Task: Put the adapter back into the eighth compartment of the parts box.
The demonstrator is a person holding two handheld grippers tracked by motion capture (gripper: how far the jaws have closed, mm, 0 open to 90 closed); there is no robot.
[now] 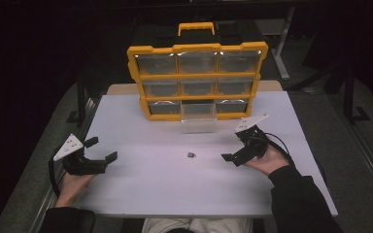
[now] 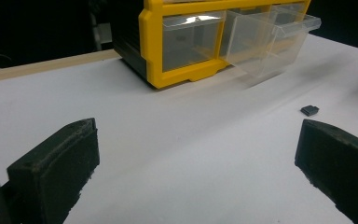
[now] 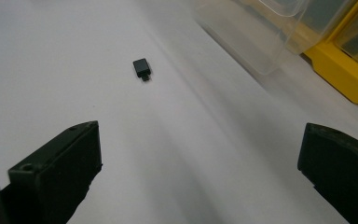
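Black chip (image 3: 141, 68) flat on table (image 1: 141, 194) — long axis toward drawer (image 1: 198, 118); both tools released.

left gripper (image 1: 102, 149): black, grey plate | right gripper (image 1: 237, 144): black (cable trailing) | sleeves (image 1: 298, 199): dark

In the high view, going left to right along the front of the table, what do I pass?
Left claw → small dark part lying on the white table → right claw.
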